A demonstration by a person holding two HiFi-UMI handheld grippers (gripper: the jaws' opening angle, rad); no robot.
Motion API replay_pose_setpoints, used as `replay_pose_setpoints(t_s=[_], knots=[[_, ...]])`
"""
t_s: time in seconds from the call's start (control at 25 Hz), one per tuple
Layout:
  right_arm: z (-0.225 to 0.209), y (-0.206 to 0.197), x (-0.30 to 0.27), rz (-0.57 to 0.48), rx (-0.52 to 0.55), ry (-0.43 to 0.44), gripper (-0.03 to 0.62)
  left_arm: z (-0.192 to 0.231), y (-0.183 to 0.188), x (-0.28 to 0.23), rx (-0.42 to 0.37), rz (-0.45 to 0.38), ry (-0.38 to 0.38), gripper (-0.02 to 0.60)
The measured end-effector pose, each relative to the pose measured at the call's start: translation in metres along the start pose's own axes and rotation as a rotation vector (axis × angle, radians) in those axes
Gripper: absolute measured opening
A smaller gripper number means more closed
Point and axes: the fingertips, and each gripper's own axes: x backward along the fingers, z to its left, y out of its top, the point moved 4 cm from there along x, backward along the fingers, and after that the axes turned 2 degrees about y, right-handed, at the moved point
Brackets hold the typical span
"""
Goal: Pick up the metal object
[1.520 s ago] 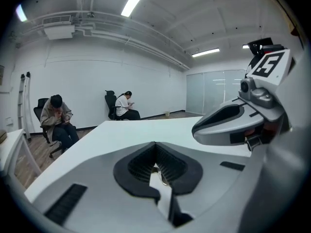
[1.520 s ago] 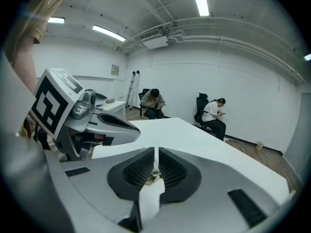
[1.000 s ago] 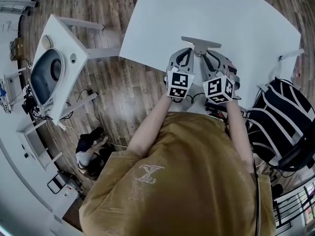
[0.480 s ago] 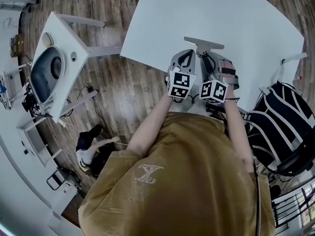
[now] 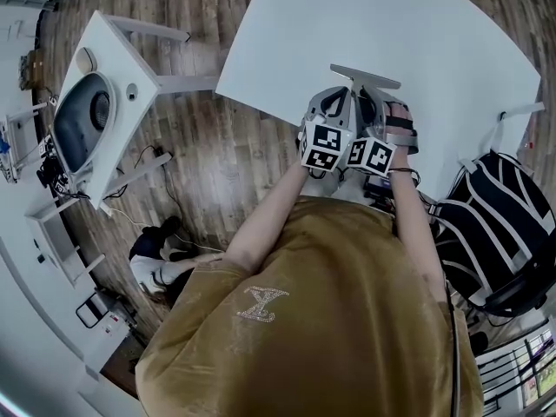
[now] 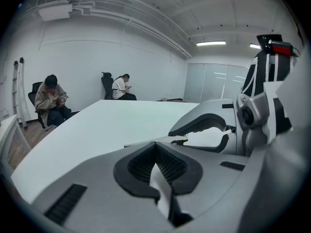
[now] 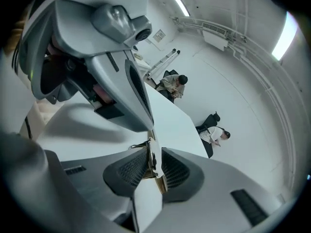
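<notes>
**Head view.** A thin grey metal piece with a flat crossbar (image 5: pixel 365 76) sits over the near edge of the white tabletop (image 5: pixel 391 24). The left gripper (image 5: pixel 340 101) and right gripper (image 5: pixel 372 102) crowd in side by side behind it. The crossbar's long axis runs roughly along that near edge, its right end a little closer to the person. The thinner part points back between the two grippers. I cannot tell whether the piece is off the tabletop.

**Left gripper view.** The jaws are pressed together on a pale, thin strip of the metal (image 6: pixel 160 188), seen edge-on between the ribbed black pads. The flat bar shows beyond, level with the tabletop.

**Right gripper view.** The jaws are likewise clamped on a thin metal edge (image 7: pixel 151 161), with a brassy glint below it. The other gripper looms just beside.

**Risk.** Both holds are narrow and close together on thin stock. If the two hands twist or lift unevenly, I judge the piece could pivot or slide out. So near the edge, it would likely drop to the floor rather than onto the tabletop.
</notes>
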Motion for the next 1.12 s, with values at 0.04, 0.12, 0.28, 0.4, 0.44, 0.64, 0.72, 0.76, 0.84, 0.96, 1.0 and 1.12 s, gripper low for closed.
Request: replay_pose_setpoints(t_s=[0.04, 0.12, 0.28, 0.4, 0.44, 0.64, 0.72, 0.76, 0.84, 0.96, 1.0, 1.12], knots=[[0.001, 0.001, -0.002, 0.004, 0.013, -0.009, 0.087, 0.001, 0.0, 0.0, 0.0, 0.001, 0.001, 0.003], [0.002, 0.003, -0.005, 0.012, 0.038, -0.025, 0.076, 0.003, 0.0, 0.001, 0.001, 0.004, 0.005, 0.002], [0.0, 0.004, -0.005, 0.014, 0.054, -0.034, 0.044, 0.005, 0.0, 0.003, 0.002, -0.006, 0.021, 0.002], [-0.006, 0.003, -0.002, 0.006, 0.042, -0.047, 0.018, 0.006, 0.0, 0.004, 0.003, -0.012, 0.026, 0.003], [-0.009, 0.002, -0.002, 0.008, 0.033, -0.049, 0.015, 0.007, 0.001, 0.003, 0.004, -0.014, 0.027, 0.002], [-0.018, -0.004, 0.006, 0.014, -0.038, -0.053, 0.011, 0.007, 0.003, 0.003, 0.007, -0.02, 0.033, 0.002], [-0.023, -0.007, 0.01, 0.017, -0.08, -0.056, 0.011, 0.007, 0.003, 0.004, 0.008, -0.022, 0.037, 0.002], [-0.025, -0.009, 0.012, 0.019, -0.102, -0.059, 0.011, 0.008, 0.003, 0.003, 0.006, -0.022, 0.038, 0.003], [-0.029, -0.012, 0.016, 0.022, -0.133, -0.069, 0.011, 0.009, 0.004, 0.003, 0.001, -0.025, 0.04, 0.002], [-0.036, -0.014, 0.022, 0.017, -0.176, -0.081, 0.011, 0.01, 0.009, 0.003, -0.008, -0.039, 0.052, 0.003], [-0.039, -0.014, 0.025, 0.012, -0.193, -0.088, 0.011, 0.01, 0.01, 0.004, -0.012, -0.045, 0.055, 0.002], [-0.048, -0.015, 0.031, -0.007, -0.239, -0.12, 0.011, 0.008, 0.016, 0.005, -0.021, -0.06, 0.052, 0.002]])
